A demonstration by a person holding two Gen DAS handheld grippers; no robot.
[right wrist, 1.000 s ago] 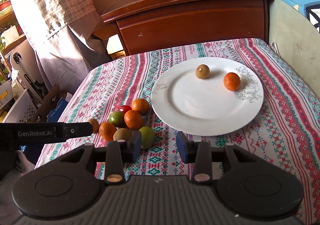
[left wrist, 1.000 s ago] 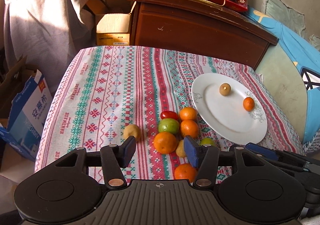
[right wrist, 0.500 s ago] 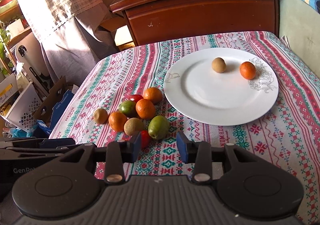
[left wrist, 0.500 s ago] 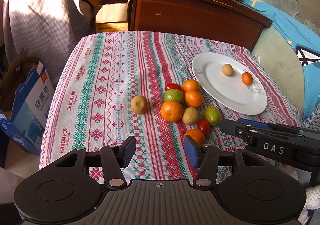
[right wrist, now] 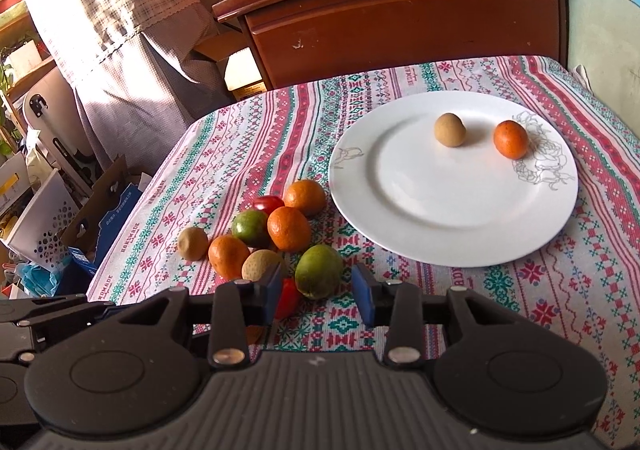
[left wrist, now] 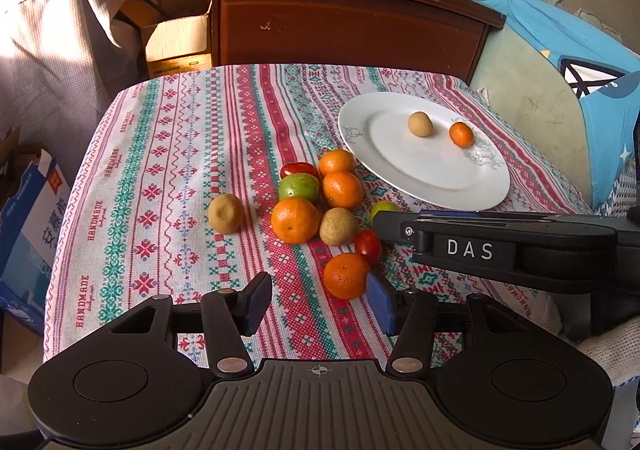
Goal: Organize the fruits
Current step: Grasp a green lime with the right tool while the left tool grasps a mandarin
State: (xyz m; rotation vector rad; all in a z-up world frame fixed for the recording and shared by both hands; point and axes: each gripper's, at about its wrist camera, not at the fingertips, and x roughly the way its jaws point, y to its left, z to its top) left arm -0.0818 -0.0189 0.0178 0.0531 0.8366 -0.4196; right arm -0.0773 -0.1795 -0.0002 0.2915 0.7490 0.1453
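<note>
Fruits (left wrist: 297, 219) on "HANDMADE" tablecloth (left wrist: 120, 185), "DAS"-marked right gripper (right wrist: 316, 292) and left gripper (left wrist: 318, 300) jaws both apart, empty.

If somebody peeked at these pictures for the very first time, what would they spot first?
Probably the bright pile of fruit in the middle of the striped tablecloth: oranges, green ones, brown ones and little red ones. Right beside it sits a big white plate holding just a brown fruit and a small orange.
</note>
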